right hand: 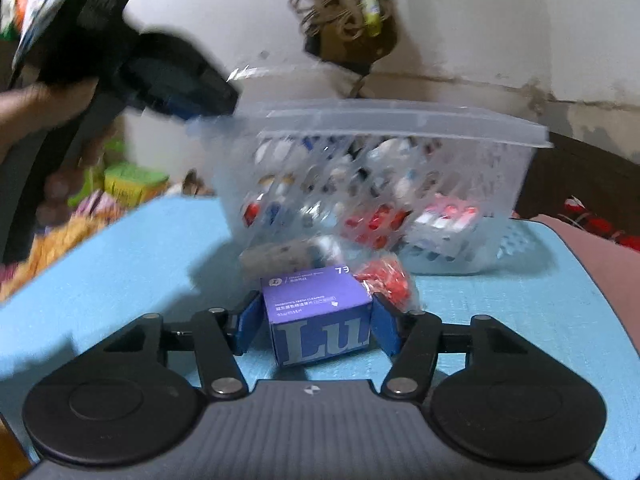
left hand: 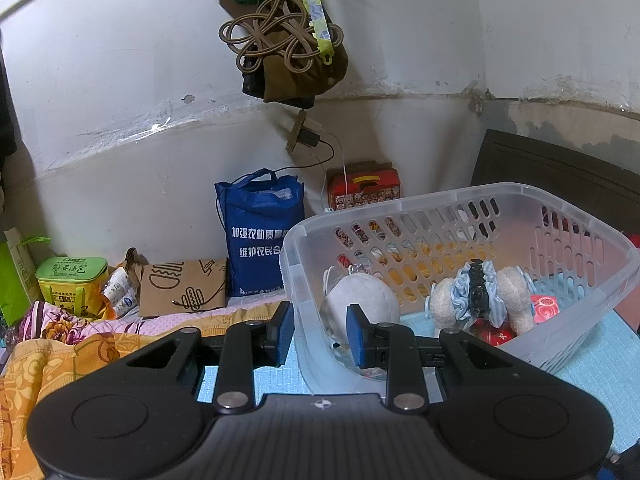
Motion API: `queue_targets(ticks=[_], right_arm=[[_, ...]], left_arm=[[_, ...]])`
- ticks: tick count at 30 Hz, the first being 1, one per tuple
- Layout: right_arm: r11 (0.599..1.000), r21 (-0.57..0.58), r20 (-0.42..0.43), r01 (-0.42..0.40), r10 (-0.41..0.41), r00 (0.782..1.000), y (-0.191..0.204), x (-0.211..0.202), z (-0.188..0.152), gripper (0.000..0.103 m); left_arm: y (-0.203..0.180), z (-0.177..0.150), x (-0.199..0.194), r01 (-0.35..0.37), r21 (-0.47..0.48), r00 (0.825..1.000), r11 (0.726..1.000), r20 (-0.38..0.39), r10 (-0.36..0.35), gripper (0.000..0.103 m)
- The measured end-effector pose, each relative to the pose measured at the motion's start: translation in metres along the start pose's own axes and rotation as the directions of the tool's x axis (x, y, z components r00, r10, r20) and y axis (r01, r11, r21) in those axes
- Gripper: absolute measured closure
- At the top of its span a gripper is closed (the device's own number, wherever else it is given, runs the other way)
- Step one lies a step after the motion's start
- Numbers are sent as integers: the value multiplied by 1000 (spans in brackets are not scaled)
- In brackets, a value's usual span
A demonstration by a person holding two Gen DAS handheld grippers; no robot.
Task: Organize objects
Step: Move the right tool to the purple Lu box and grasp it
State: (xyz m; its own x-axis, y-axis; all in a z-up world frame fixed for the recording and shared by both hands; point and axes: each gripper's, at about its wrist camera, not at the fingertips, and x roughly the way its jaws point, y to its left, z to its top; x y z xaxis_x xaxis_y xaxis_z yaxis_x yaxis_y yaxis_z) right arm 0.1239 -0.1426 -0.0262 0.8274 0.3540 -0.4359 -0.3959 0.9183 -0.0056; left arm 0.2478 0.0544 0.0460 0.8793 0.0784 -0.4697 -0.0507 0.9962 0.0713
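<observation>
Blue mat (right hand: pixel 500 312) underneath; right gripper (right hand: pixel 316 322) clamps its pads on the purple box (right hand: pixel 320 320), lower centre, before the basket (right hand: pixel 400 128); off-centre grip could let it twist free, snagging the red packet (right hand: pixel 386 280); left gripper (left hand: pixel 320 332) pinches the basket's near wall, which may tip.

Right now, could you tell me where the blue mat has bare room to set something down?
Bare light-blue mat lies left of the purple cardboard box. It is crowded ahead, at the red-wrapped packet and clear plastic basket.
</observation>
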Motion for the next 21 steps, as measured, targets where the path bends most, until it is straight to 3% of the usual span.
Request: queue_targets(ticks=[8,21], right_arm=[[999,33,169,-3,-3,986,-6,-22,-5,41],[997,65,245,-29,13,969,-14,-34,-6,41]], left_arm=[[0,-1,0,0,1,1000,1000,1,0,71],[0,-1,0,1,1,1000,1000,1,-1,71]])
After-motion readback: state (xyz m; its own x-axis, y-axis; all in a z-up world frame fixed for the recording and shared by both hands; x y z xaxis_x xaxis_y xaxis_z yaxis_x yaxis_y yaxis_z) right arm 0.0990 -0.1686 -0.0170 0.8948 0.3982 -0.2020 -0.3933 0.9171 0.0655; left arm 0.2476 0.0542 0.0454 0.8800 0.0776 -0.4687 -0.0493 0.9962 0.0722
